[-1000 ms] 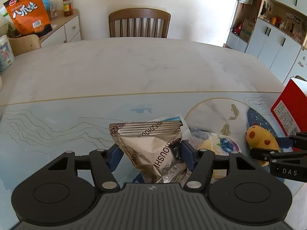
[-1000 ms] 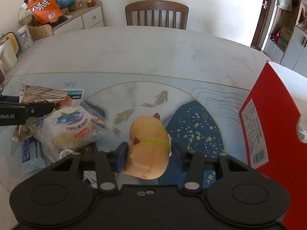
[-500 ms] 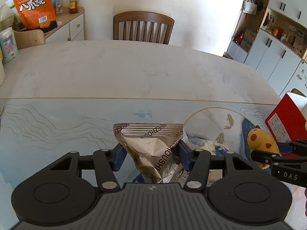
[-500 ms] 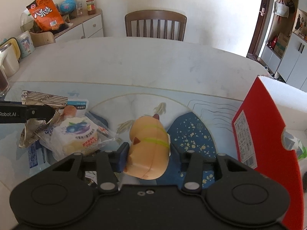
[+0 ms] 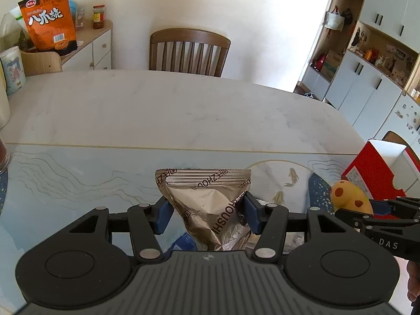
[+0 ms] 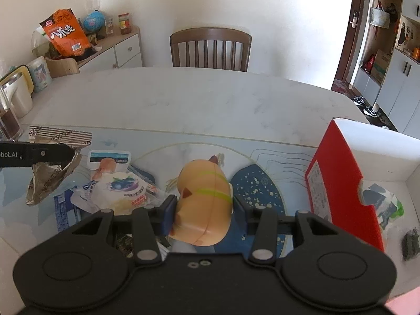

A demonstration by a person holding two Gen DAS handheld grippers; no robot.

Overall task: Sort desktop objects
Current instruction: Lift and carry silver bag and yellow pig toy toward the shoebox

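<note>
My left gripper (image 5: 207, 215) is shut on a silver foil snack bag (image 5: 210, 204) and holds it above the table; the bag also shows in the right wrist view (image 6: 50, 168). My right gripper (image 6: 202, 211) is shut on an orange toy animal (image 6: 203, 199) with green stripes, lifted above the blue mat; the toy also shows in the left wrist view (image 5: 349, 197). A blueberry bread packet (image 6: 123, 191) and other snack packets (image 6: 109, 160) lie on the table at the left. A red box (image 6: 344, 183) with a white inside stands open at the right and holds a wrapped packet (image 6: 386, 204).
A wooden chair (image 6: 210, 50) stands at the table's far side. A sideboard (image 6: 115, 50) with an orange snack bag (image 6: 64, 36) is at the back left. Jars and mugs (image 6: 15, 97) stand on the table's left edge. White cabinets (image 5: 367, 78) line the right wall.
Both grippers have risen from the table, the left with the foil bag and the right with the toy. The red box's inside has come into the right wrist view.
</note>
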